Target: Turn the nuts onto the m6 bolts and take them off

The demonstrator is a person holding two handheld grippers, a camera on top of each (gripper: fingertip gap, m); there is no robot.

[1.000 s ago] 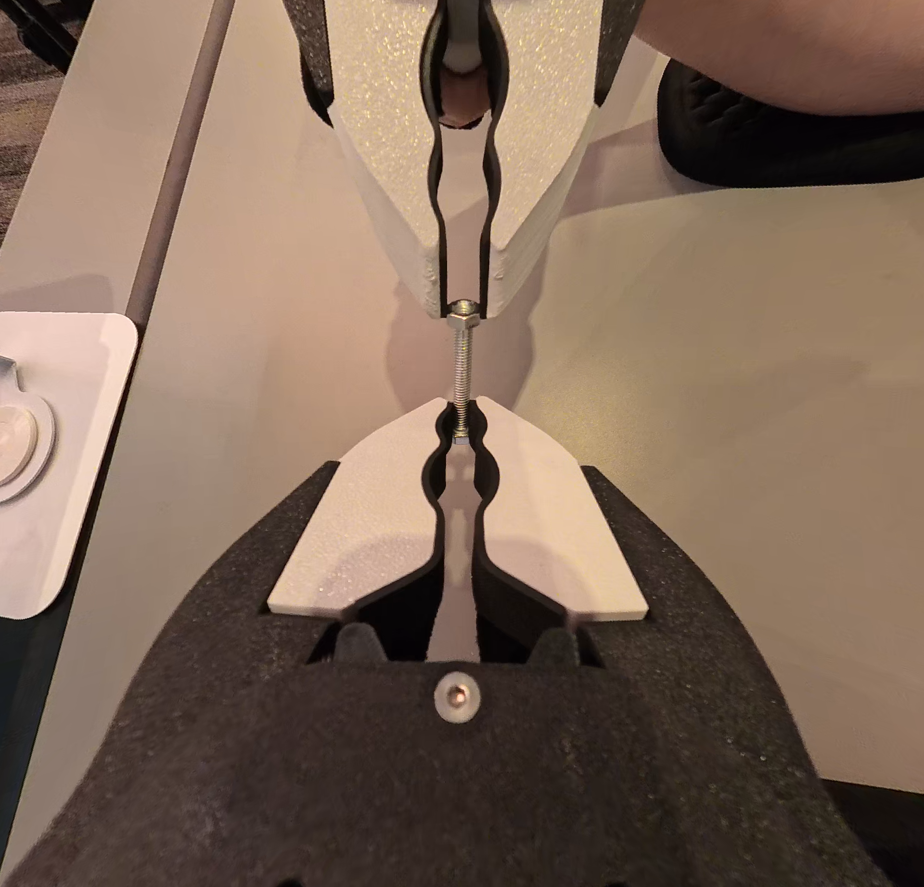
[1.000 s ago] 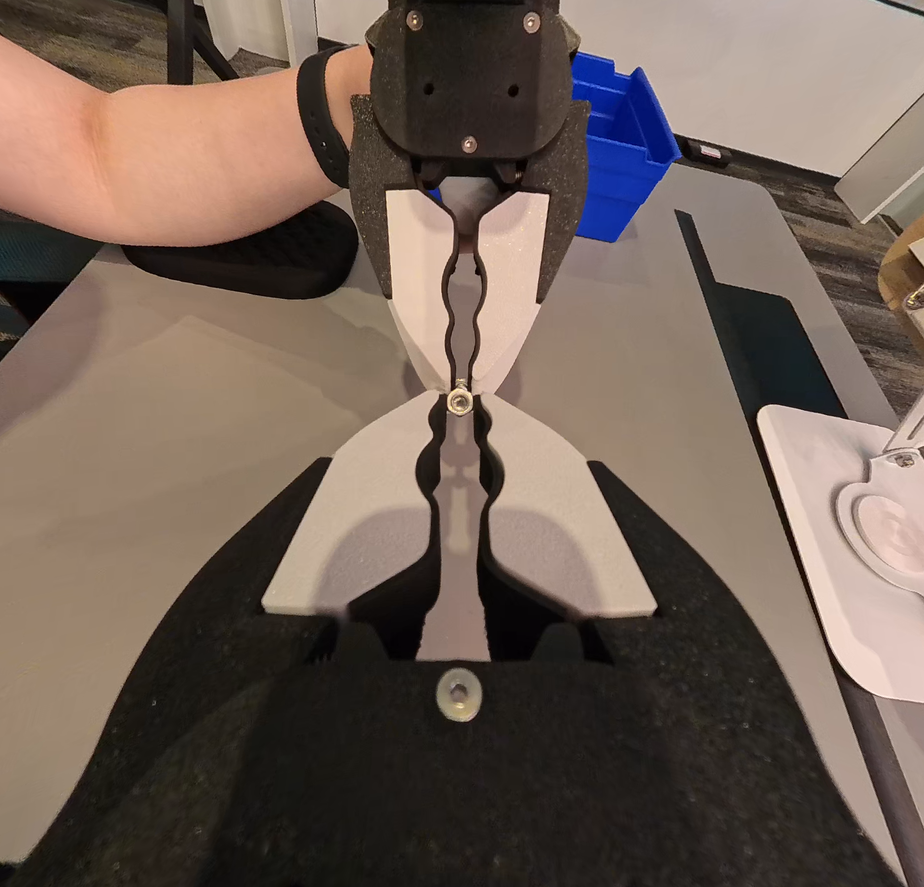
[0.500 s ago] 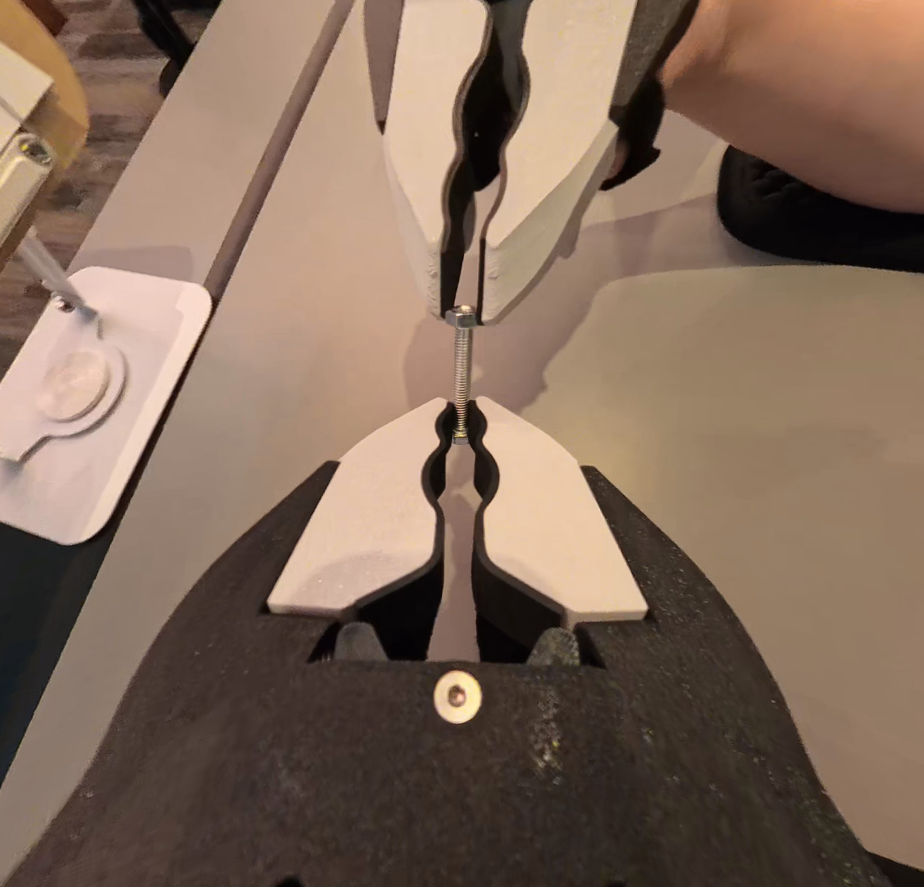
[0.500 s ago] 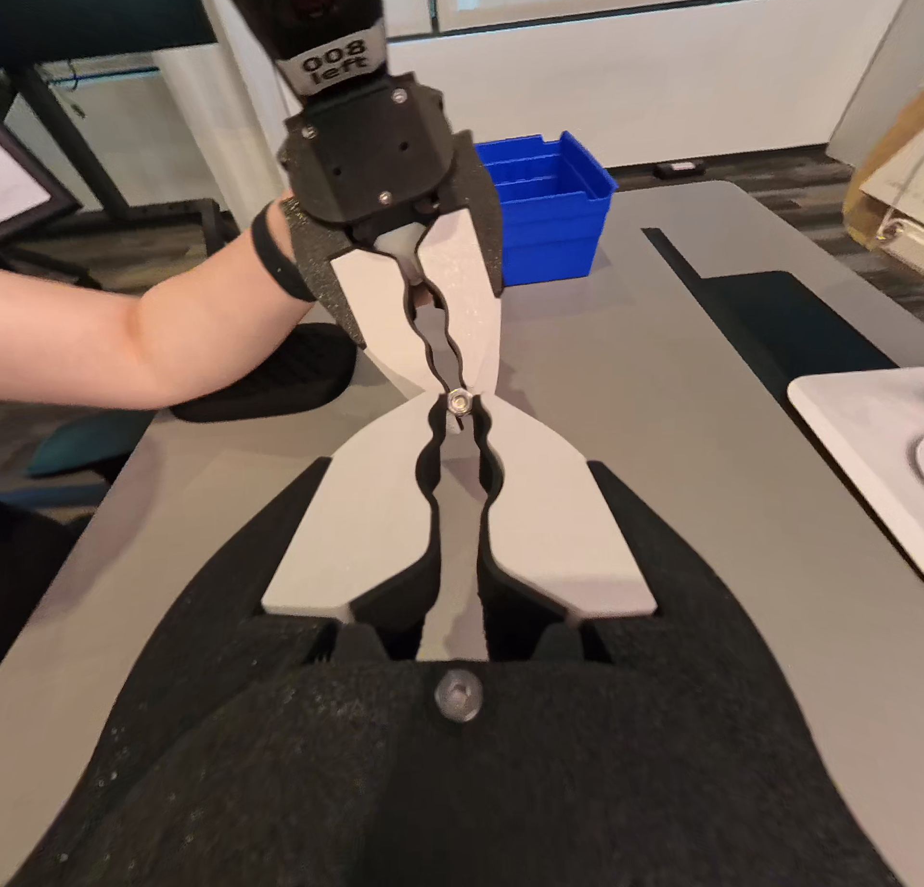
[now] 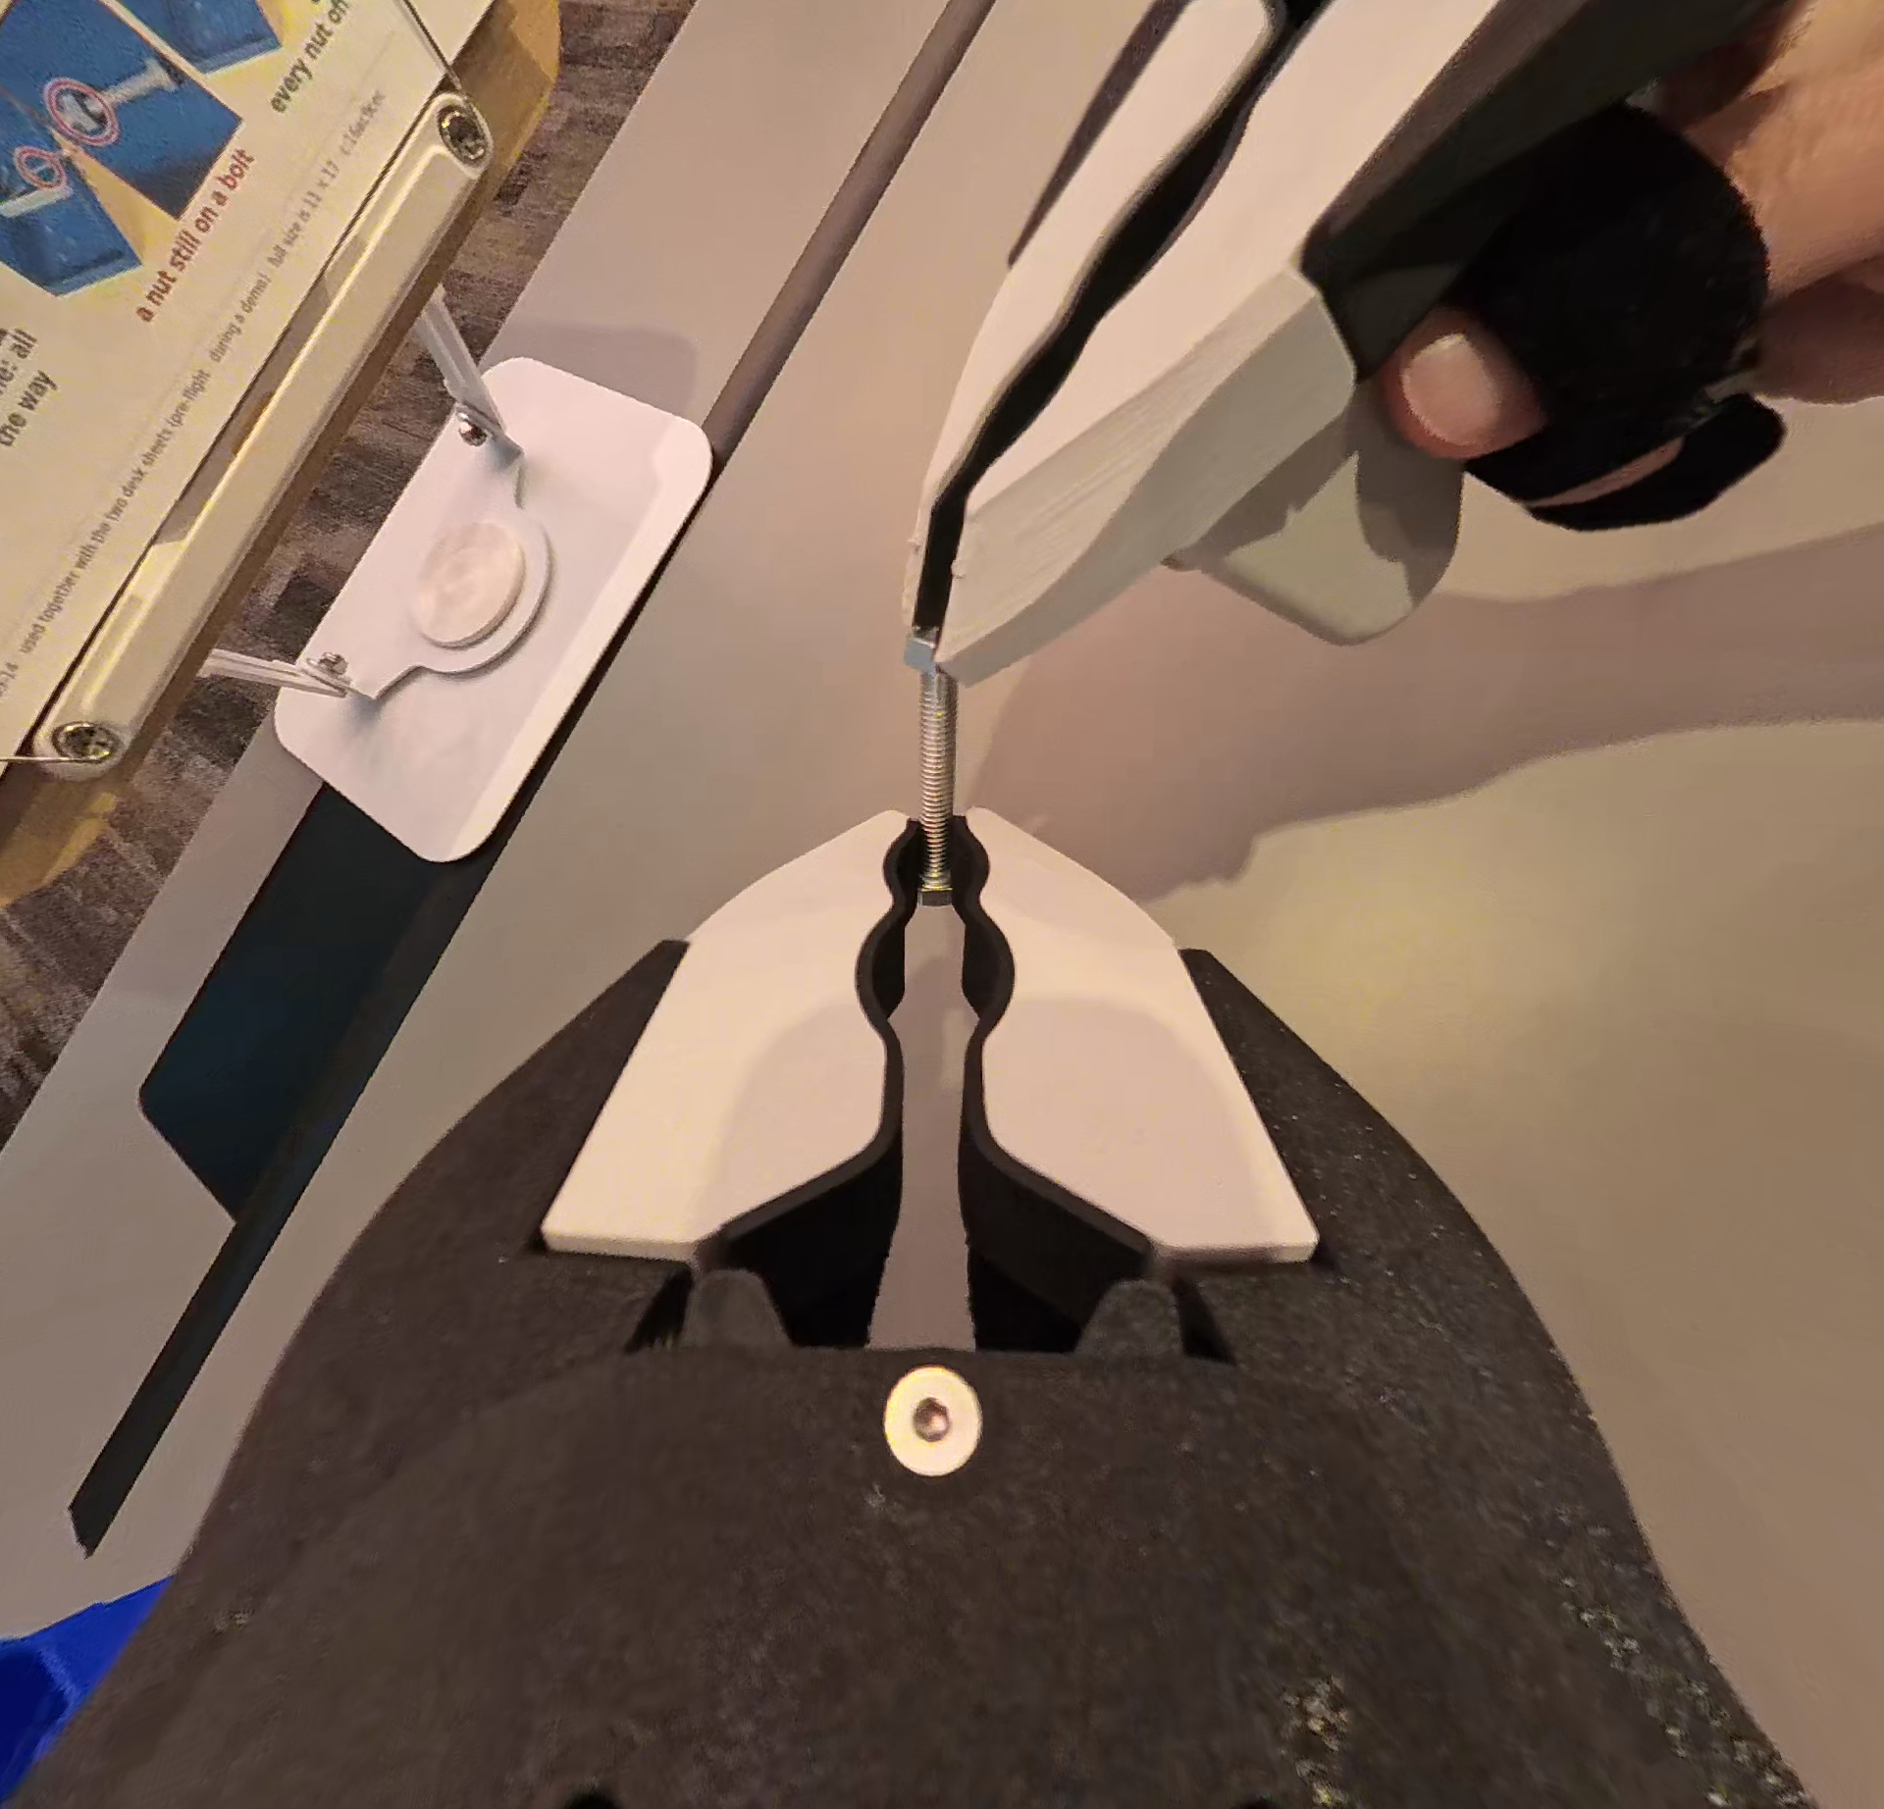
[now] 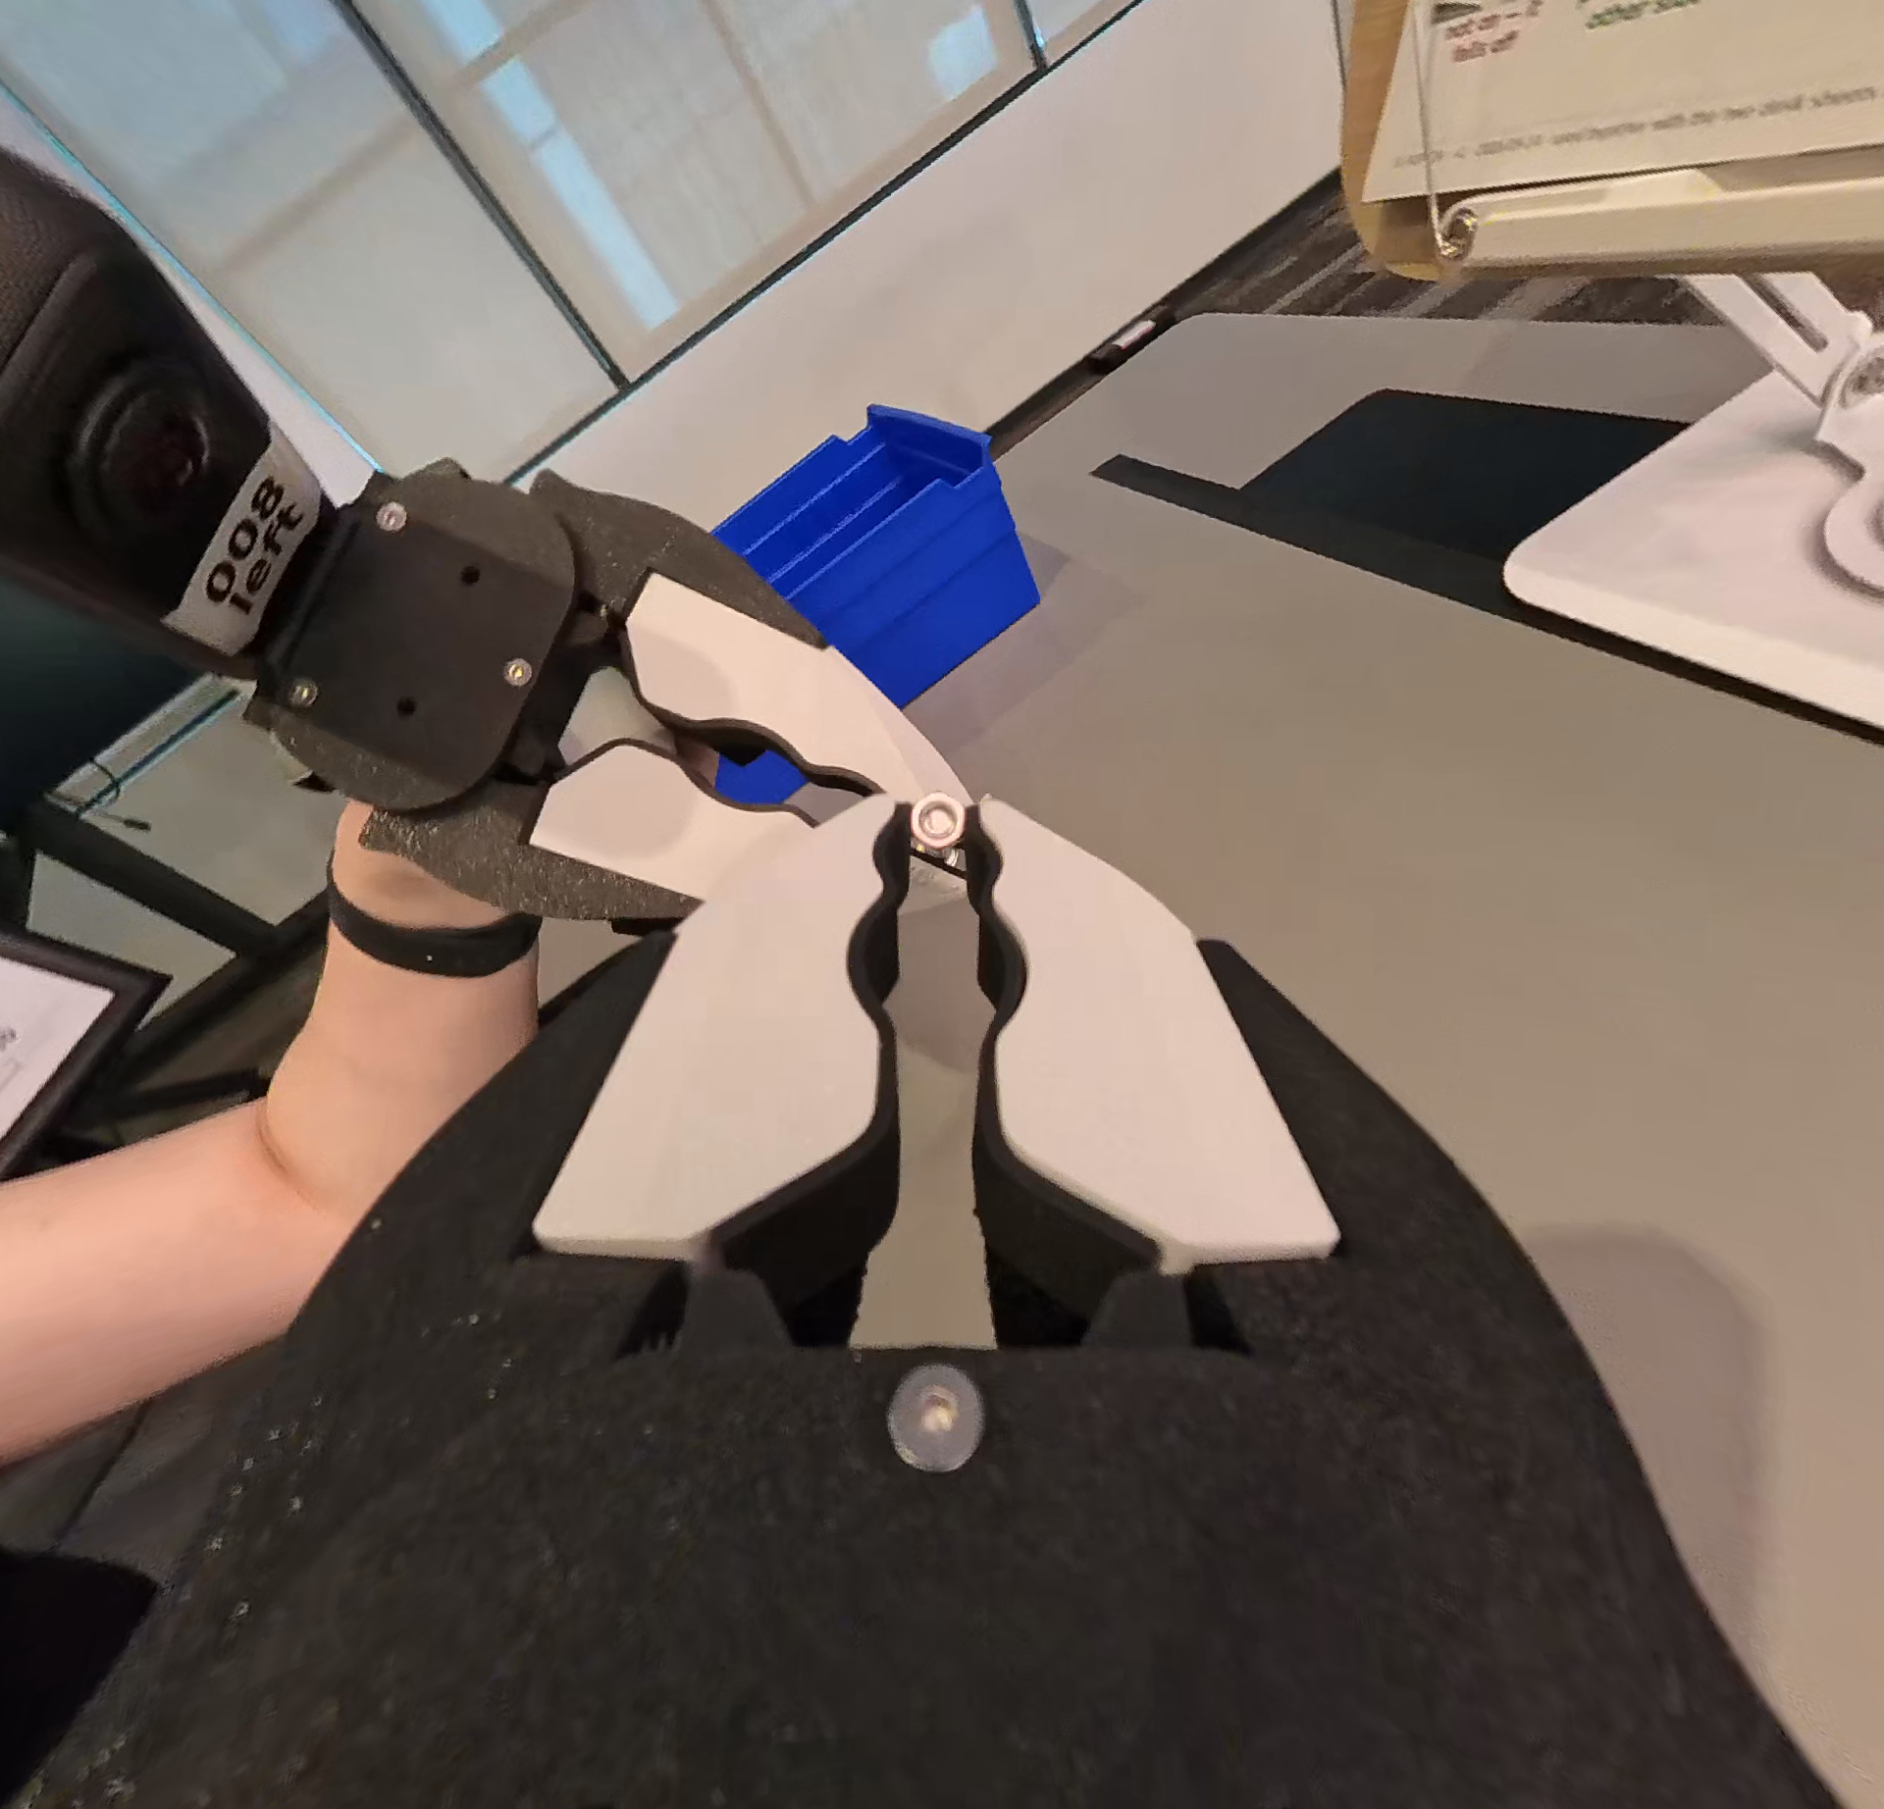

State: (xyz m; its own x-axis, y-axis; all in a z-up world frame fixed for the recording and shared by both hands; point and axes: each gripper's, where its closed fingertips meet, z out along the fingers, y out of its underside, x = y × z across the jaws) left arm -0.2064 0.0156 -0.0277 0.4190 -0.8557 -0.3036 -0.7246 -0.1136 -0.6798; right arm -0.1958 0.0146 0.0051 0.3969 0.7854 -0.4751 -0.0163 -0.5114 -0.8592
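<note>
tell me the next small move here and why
Probably loosen the right gripper, roll it back level and regrip the nut. It is shut on the nut at the far end of the bolt and rolled far over, while the left gripper clamps the bolt's other end, so little wrist twist seems left.

Office: grey desk (image 6: 1427,843), carpet floor (image 6: 1407,282), glass partition (image 6: 408,180).

Off to my side I saw a blue bin (image 6: 897,557) on the grey table (image 6: 1376,843), w/ a white stand base (image 5: 489,608) near the table edge, holding a printed instruction sheet (image 5: 204,129). Windows (image 6: 510,109) were behind, and a dark mat (image 6: 1427,466) lay by the base.
</note>
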